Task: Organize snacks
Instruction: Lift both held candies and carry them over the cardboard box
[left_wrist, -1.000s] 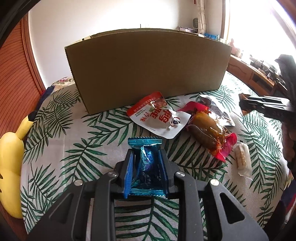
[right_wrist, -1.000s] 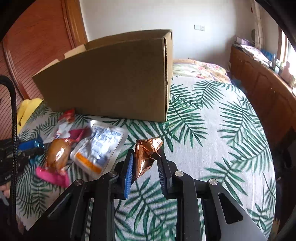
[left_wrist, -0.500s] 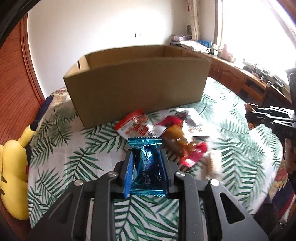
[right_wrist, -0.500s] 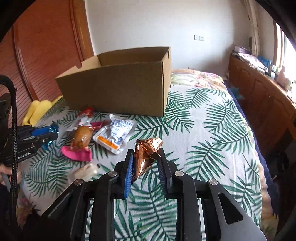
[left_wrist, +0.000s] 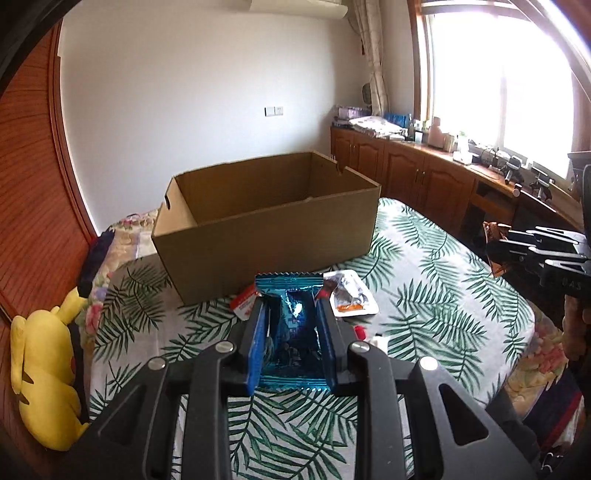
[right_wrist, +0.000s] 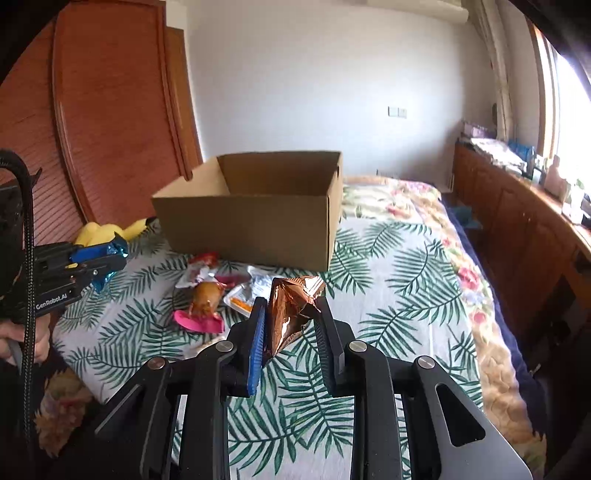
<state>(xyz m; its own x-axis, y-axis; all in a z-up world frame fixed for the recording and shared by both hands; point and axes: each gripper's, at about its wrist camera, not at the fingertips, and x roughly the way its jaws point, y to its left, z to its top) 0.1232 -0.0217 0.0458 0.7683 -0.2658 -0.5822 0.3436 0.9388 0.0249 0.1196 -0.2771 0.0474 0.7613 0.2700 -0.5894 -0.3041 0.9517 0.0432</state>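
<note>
My left gripper (left_wrist: 291, 314) is shut on a blue foil snack packet (left_wrist: 293, 325), held above the bed in front of the open cardboard box (left_wrist: 266, 236). My right gripper (right_wrist: 290, 314) is shut on a copper foil snack packet (right_wrist: 291, 314), also raised, to the right of the loose snacks. The box (right_wrist: 255, 218) looks empty as far as I can see. On the leaf-print bedspread lie a red-and-white pouch (right_wrist: 201, 264), a brown snack in pink wrapping (right_wrist: 203, 306) and a clear pouch with an orange label (left_wrist: 351, 299).
A yellow plush toy (left_wrist: 44, 373) lies at the bed's left edge. Wooden cabinets (left_wrist: 424, 177) run along the right under the window. A wooden wardrobe (right_wrist: 110, 122) stands behind the box on the left. Bare bedspread (right_wrist: 399, 277) lies right of the box.
Both grippers have risen and pulled back from the box, each still holding its packet. The inside of the box has come into view from above.
</note>
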